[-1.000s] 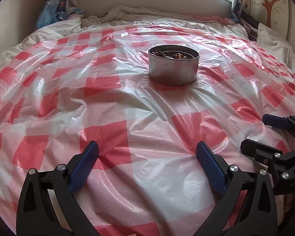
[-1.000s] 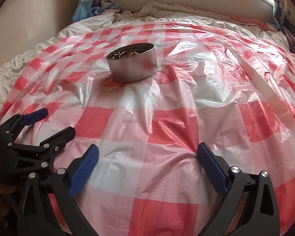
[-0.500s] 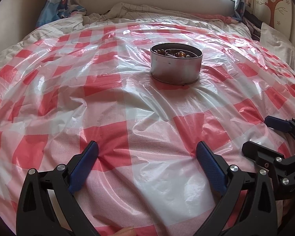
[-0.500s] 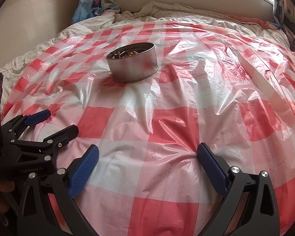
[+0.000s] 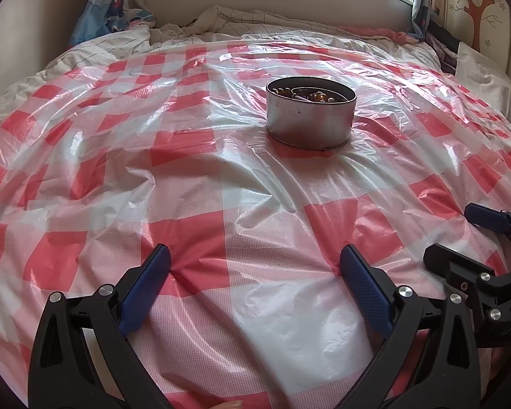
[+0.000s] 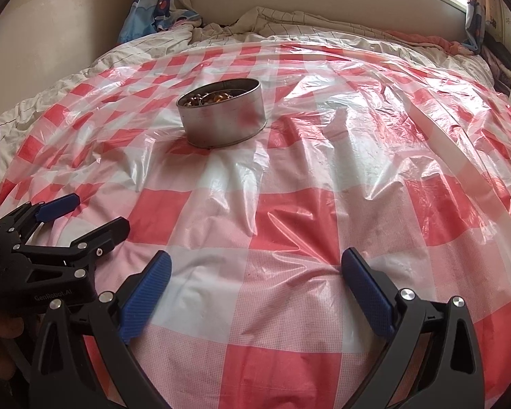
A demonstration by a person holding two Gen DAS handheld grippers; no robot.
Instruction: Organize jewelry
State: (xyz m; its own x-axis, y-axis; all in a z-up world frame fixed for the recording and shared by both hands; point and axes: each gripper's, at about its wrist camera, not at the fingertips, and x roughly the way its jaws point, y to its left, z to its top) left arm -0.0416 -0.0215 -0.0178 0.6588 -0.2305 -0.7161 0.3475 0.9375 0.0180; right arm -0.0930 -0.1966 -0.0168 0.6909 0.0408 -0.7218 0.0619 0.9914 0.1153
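A round metal tin (image 5: 310,117) (image 6: 223,112) stands on the red-and-white checked plastic sheet (image 5: 187,204) (image 6: 323,204) that covers the bed. Inside it lie amber and dark beads (image 5: 310,94) (image 6: 207,97) with a thin metal ring. My left gripper (image 5: 253,283) is open near the front edge of the bed, well short of the tin, with nothing between its blue pads. My right gripper (image 6: 255,284) is open too, just to the right of the left one, and holds nothing. Each gripper shows in the other's view: the right gripper (image 5: 460,235) and the left gripper (image 6: 85,216).
Crumpled pale bedding (image 5: 221,20) lies beyond the sheet, against the headboard. A blue patterned curtain (image 5: 112,3) hangs at the back left. A pillow (image 5: 483,75) sits at the far right by the wall with a tree decal (image 5: 477,0). The plastic sheet is wrinkled and glossy.
Both cameras have tilted up slightly, so the tin sits lower in the views. Both grippers have stayed open and empty.
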